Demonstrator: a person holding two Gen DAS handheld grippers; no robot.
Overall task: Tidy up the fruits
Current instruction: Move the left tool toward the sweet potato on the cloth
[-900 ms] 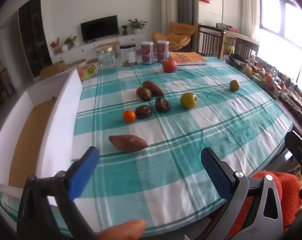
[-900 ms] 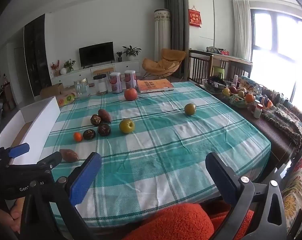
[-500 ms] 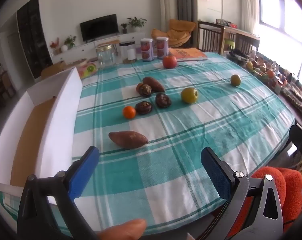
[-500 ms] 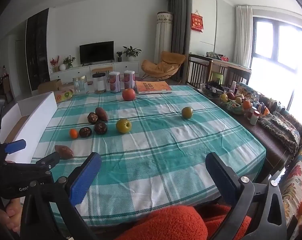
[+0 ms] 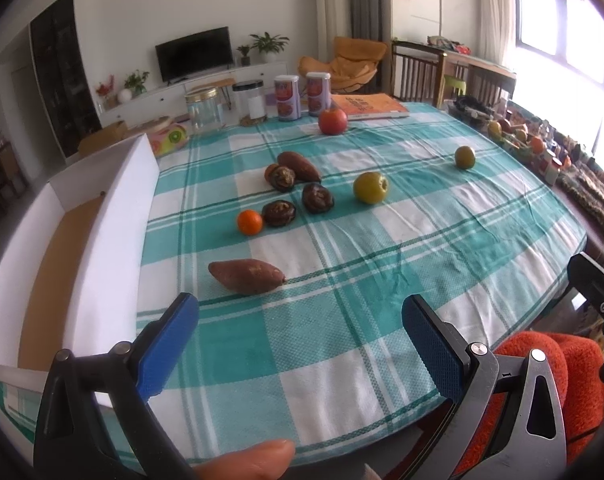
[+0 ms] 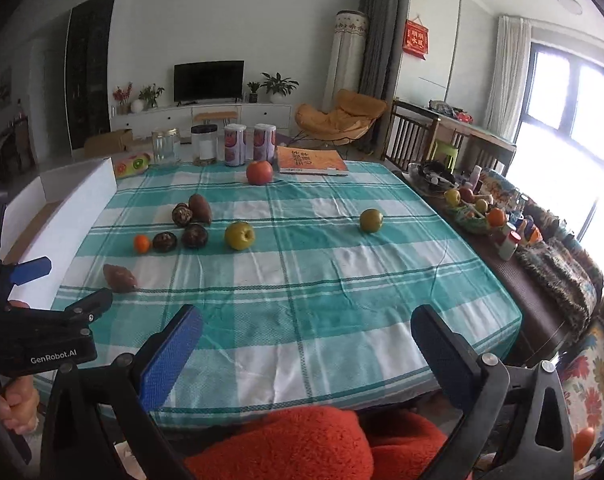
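Fruit lies scattered on a teal checked tablecloth [image 5: 341, 344]. A sweet potato [image 5: 246, 277] lies nearest, just beyond my left gripper [image 5: 300, 314], which is open and empty. Farther off are a small orange [image 5: 249, 222], dark round fruits [image 5: 278, 213], a second sweet potato [image 5: 300, 166], a yellow-green apple [image 5: 370, 187], a smaller green fruit [image 5: 464, 157] and a red apple [image 5: 332, 121]. My right gripper [image 6: 305, 330] hangs open and empty over the table's near edge, with the apple [image 6: 239, 235] and green fruit [image 6: 371, 220] well ahead.
An open white cardboard box [image 5: 114, 216] stands along the table's left side. Jars [image 5: 204, 110], two cans [image 5: 302, 96] and an orange book [image 5: 367, 106] line the far edge. A cluttered side table [image 6: 501, 224] runs along the right. An orange-red cushion [image 6: 302, 444] lies below the grippers.
Both views have drifted slightly, the fruit sitting a little higher in the left wrist view and lower in the right. Both grippers stay open and empty.
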